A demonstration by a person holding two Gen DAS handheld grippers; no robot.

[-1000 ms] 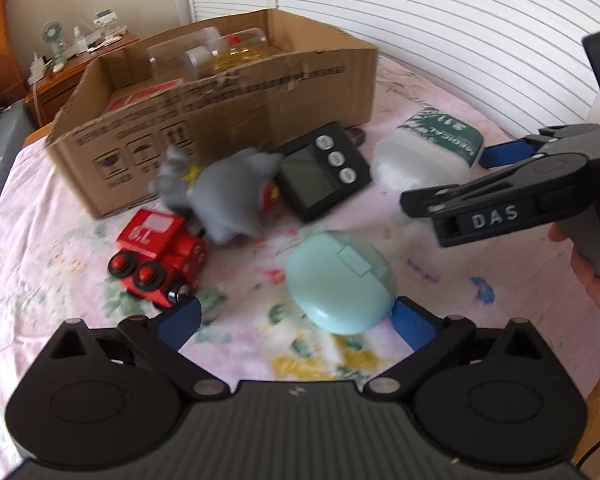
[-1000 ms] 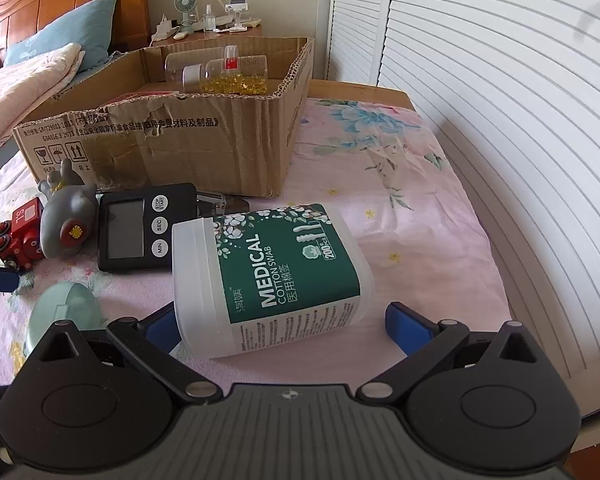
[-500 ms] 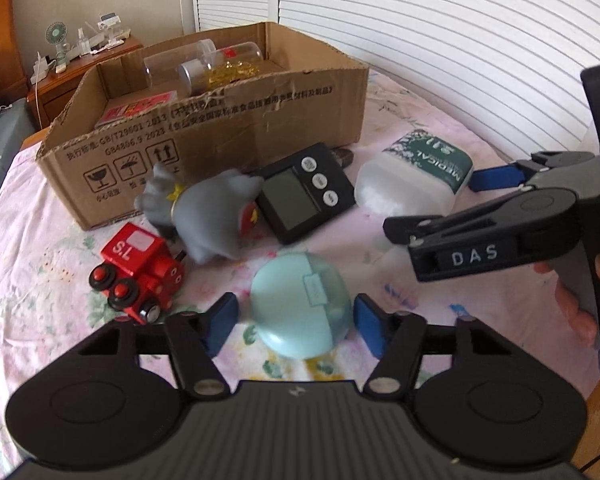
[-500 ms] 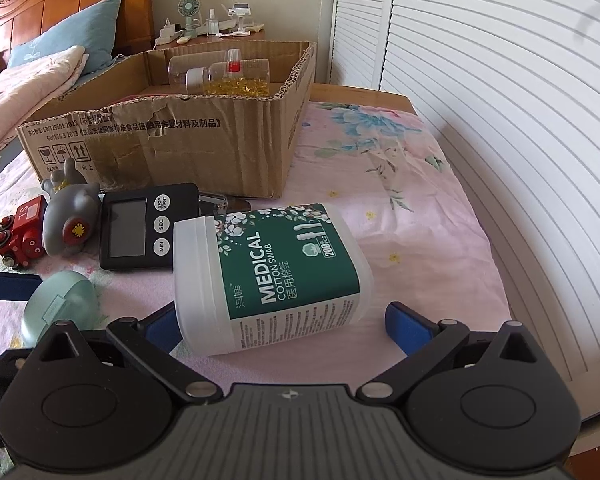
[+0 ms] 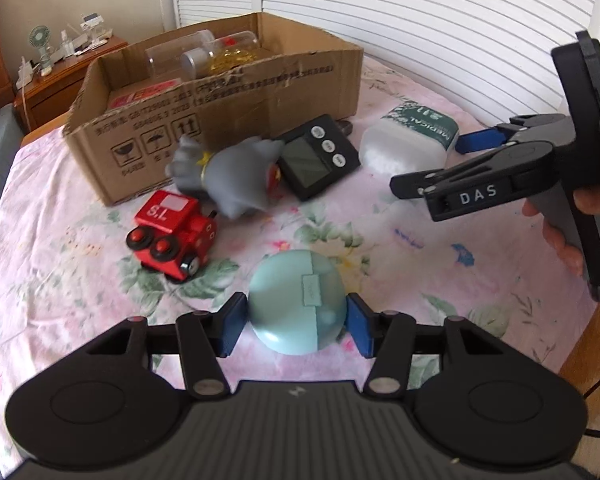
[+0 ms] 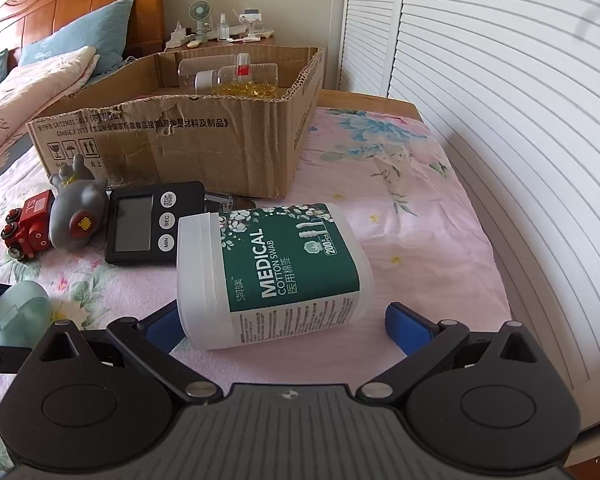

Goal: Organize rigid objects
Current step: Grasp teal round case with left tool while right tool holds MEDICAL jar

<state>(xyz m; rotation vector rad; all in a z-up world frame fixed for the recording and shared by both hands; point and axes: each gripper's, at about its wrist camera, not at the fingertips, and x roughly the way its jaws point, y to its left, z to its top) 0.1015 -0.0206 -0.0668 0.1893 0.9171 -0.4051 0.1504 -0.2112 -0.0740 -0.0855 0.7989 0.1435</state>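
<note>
The left gripper [image 5: 296, 325] has its blue pads pressed against both sides of the pale green round case [image 5: 297, 300]. The right gripper [image 6: 286, 322] stands wide, straddling the cotton swab box [image 6: 274, 274], which lies on its side on the floral cloth [image 6: 400, 216]. At twelve o'clock sits the cardboard box [image 6: 188, 140], bottles inside. At ten o'clock: black timer [image 6: 150, 224], grey toy [image 6: 78, 214], red toy train [image 6: 26, 230].
</note>
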